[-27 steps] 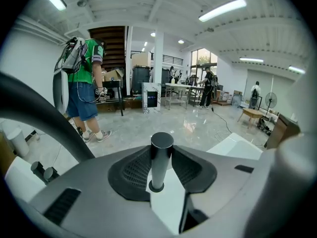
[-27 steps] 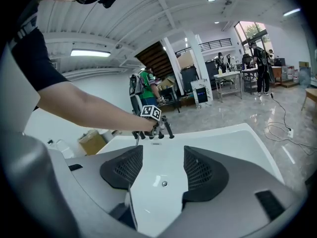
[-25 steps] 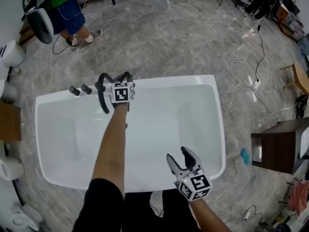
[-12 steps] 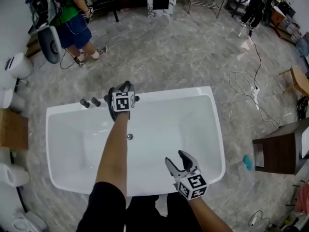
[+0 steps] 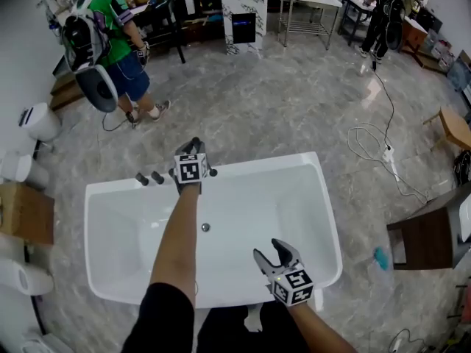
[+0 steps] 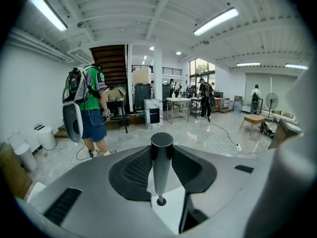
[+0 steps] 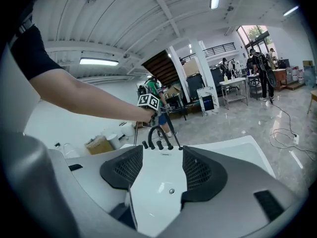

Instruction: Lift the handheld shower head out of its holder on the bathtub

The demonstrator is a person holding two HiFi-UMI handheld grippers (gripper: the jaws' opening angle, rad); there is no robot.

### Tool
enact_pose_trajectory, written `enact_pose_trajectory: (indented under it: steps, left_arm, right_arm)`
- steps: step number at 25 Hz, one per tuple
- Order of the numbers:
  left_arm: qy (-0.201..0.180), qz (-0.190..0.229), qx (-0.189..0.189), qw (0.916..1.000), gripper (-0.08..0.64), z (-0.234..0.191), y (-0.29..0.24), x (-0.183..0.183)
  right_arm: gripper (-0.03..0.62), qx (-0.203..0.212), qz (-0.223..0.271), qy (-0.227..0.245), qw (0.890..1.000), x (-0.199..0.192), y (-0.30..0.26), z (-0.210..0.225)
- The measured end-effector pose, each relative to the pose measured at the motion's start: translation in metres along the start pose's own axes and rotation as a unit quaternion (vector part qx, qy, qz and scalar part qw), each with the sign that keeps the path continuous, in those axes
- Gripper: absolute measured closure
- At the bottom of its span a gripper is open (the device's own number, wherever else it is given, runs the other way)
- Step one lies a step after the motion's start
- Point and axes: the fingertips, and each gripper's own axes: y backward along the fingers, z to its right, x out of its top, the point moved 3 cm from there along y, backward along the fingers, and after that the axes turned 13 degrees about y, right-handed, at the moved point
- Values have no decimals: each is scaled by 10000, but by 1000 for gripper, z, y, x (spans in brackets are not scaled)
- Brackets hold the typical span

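Note:
The white bathtub (image 5: 324, 197) lies below me. Over its far rim my left gripper (image 5: 191, 160) is shut on the dark round handle of the shower head (image 6: 161, 162), which stands upright between the pads. In the head view the gripper's marker cube hides most of the shower head. From the right gripper view, the left gripper (image 7: 148, 102) hangs above the black arched faucet (image 7: 154, 132), with a thin hose (image 7: 172, 130) running down to the rim. My right gripper (image 5: 271, 252) is open over the tub's near side, nothing between its fingers (image 7: 124, 167).
Two black knobs (image 5: 147, 178) sit on the far rim left of the gripper. A person with a green shirt and backpack (image 5: 110, 50) stands beyond. Cable (image 5: 375, 134) trails on the floor at right; a dark cabinet (image 5: 430, 245) and toilets (image 5: 40, 123) flank the tub.
My left gripper has risen with the shower head, away from the tub's rim. The right gripper has lifted a little and stays open.

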Motion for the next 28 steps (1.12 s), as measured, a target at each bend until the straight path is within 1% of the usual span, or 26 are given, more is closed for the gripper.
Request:
enact_pose_trajectory:
  steps: [3,8,11,17,21,23,28]
  left_arm:
    - [27,134,17,9999,442,7,15,23]
    - [-56,257,64,9996,442,18,38,56]
    - [9,402,97,9991,442,17,54,77]
    - [19,703,169,9974,442,20,91,122]
    - [99,819,248,9963,442,18,115,139]
    - [143,922,245,9953,443,20,127,147]
    - [212,1087,200,9936,443,27,152,163]
  right_arm:
    - [354,11,41,75,10000,8,12,1]
    - [354,58,98,66,9999,16,28,6]
    - [354,97,150,101,9998,23,33,9]
    - [354,168,340,179,9991,57,41,22]
    - [354,366,487,458,9971,79,44,17]
    - [354,390,559,576,9960,86,46,16]
    - [359,401,694,613,9949,101,47,3]
